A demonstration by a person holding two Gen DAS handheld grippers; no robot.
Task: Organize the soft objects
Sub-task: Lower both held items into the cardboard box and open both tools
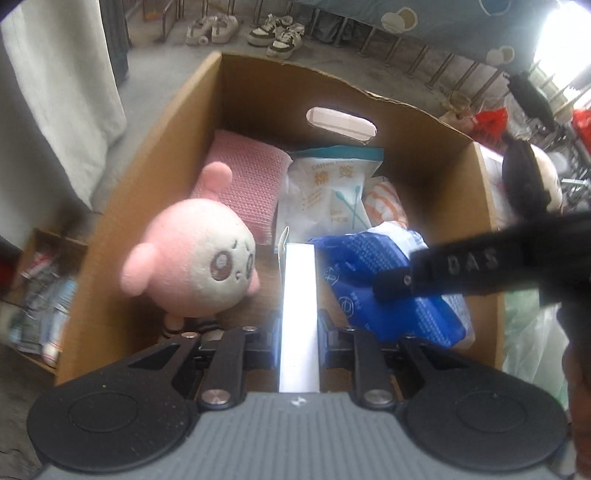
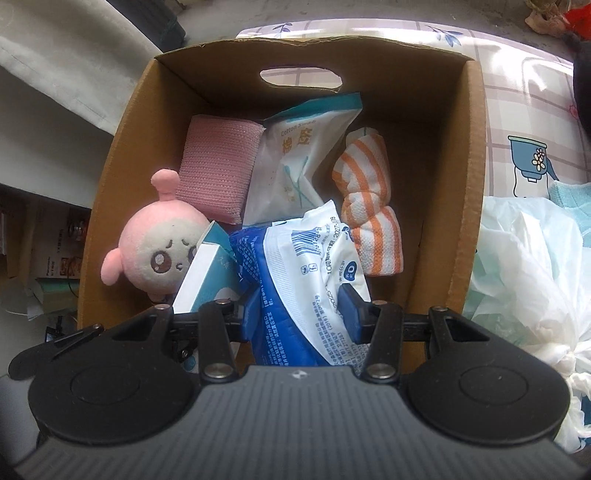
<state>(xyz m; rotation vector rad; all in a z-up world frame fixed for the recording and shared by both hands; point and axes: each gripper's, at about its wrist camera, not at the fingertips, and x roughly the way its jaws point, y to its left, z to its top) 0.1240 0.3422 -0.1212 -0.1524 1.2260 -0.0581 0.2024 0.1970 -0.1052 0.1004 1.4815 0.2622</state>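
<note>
An open cardboard box (image 1: 147, 177) holds a pink plush toy (image 1: 195, 266), a pink knitted pad (image 1: 247, 184), a cotton swab pack (image 1: 325, 195) and an orange-striped cloth (image 2: 369, 206). My left gripper (image 1: 298, 332) is shut on a slim white carton (image 1: 299, 295), seen edge-on, low inside the box beside the plush. My right gripper (image 2: 299, 314) is shut on a blue and white packet (image 2: 295, 266) in the box's near right part. In the right wrist view the white carton (image 2: 207, 277) leans against the plush toy (image 2: 155, 254). One right finger (image 1: 391, 286) shows on the packet.
The cardboard box (image 2: 469, 184) stands on a checked tablecloth (image 2: 517, 103). White plastic bags (image 2: 524, 266) lie just right of it. A pale cloth (image 1: 62, 92) hangs at the left, a small box of clutter (image 1: 40, 295) sits below it, and shoes (image 1: 251, 29) are on the floor beyond.
</note>
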